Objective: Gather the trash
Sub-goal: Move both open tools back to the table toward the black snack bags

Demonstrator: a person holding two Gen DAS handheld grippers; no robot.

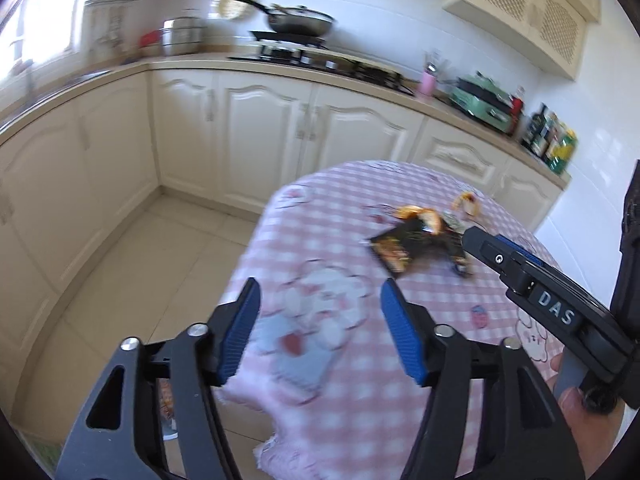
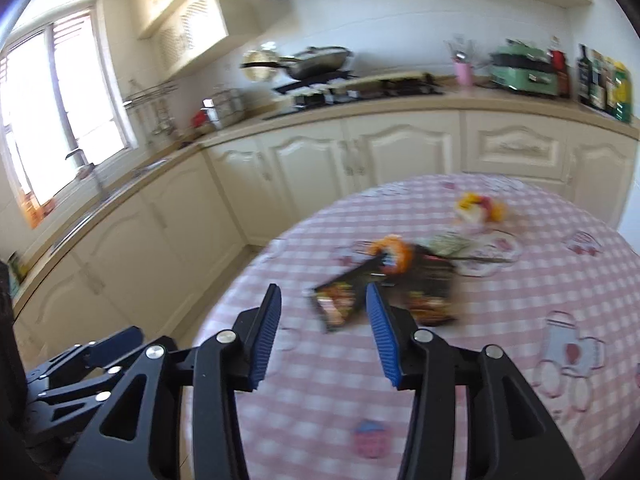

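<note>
A black snack wrapper (image 1: 404, 249) lies on the pink checked tablecloth (image 1: 352, 396), with orange peel (image 1: 424, 216) on its far edge. A yellow and white crumpled scrap (image 1: 467, 203) lies further back. My left gripper (image 1: 320, 322) is open and empty, above the table's near left part. My right gripper (image 2: 324, 326) is open and empty, just short of the wrapper (image 2: 340, 304); it shows in the left wrist view (image 1: 476, 240) close to the wrapper's right side. The peel (image 2: 394, 256) and the scrap (image 2: 478, 210) lie beyond on the cloth (image 2: 500, 360).
Cream kitchen cabinets (image 1: 256, 128) run behind and left of the table, with a tiled floor (image 1: 160, 264) between. The counter holds a wok on a stove (image 1: 300, 24), a pot (image 1: 182, 36), a green appliance (image 1: 484, 100) and bottles (image 1: 554, 140). A sink and window (image 2: 60, 120) are at left.
</note>
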